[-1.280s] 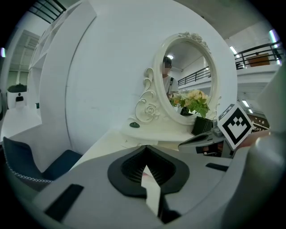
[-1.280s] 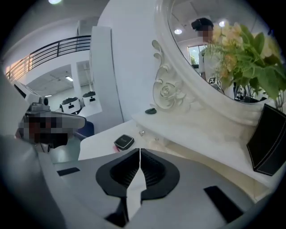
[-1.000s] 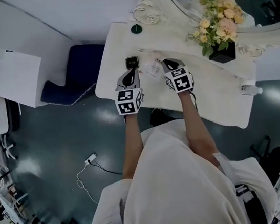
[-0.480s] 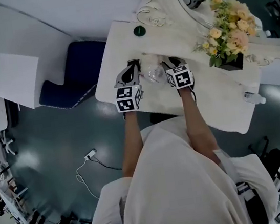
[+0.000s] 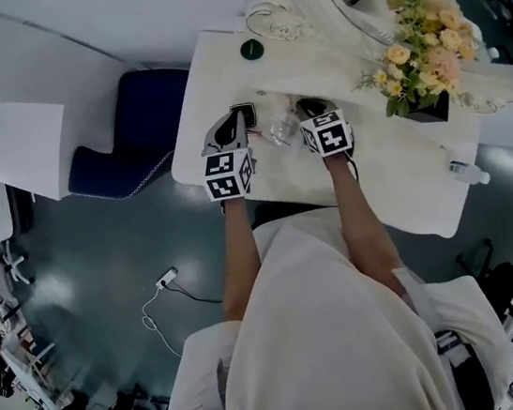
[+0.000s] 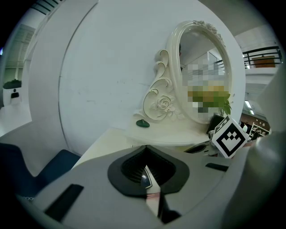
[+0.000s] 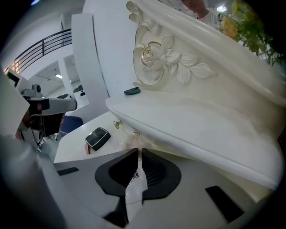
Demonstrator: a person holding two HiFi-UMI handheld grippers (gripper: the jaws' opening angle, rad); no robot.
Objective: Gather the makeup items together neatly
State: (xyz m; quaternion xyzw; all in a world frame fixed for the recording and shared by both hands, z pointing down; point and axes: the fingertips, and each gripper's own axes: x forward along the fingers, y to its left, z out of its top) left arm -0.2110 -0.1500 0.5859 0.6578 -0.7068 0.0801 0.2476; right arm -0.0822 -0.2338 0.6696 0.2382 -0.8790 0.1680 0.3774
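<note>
- A blue seat (image 5: 137,131) stands off the table's (image 5: 392,161) left edge, clear of the work.
- The left gripper (image 5: 232,132) sits near the front-left corner. Its jaws are pressed together on a thin strip, which looks like one rim of the clear pouch (image 5: 281,130).
- A black compact (image 5: 242,114) lies flat just beyond that gripper's tips, close to the pouch. It seems the nearest makeup item to bring in.
- The clear pouch lies crumpled between the two grippers, back from the front edge.
- The step in hand appears to be taking the pouch by two rims. Both pinches should stay firm, and the pull apart should be gentle and level, because the film is thin and likely to slip or tear.
- The right gripper (image 5: 309,108) has just been closing its jaws. They now pinch a fold of clear printed film from the pouch.
- A raised back shelf (image 7: 192,129) overhangs just behind the pouch and limits any lift or push towards the back. A small green disc (image 5: 252,49) rests on it near the back-left corner.
- The flowers (image 5: 422,34) and a small bottle (image 5: 467,170) at the right edge are well apart from the work.
</note>
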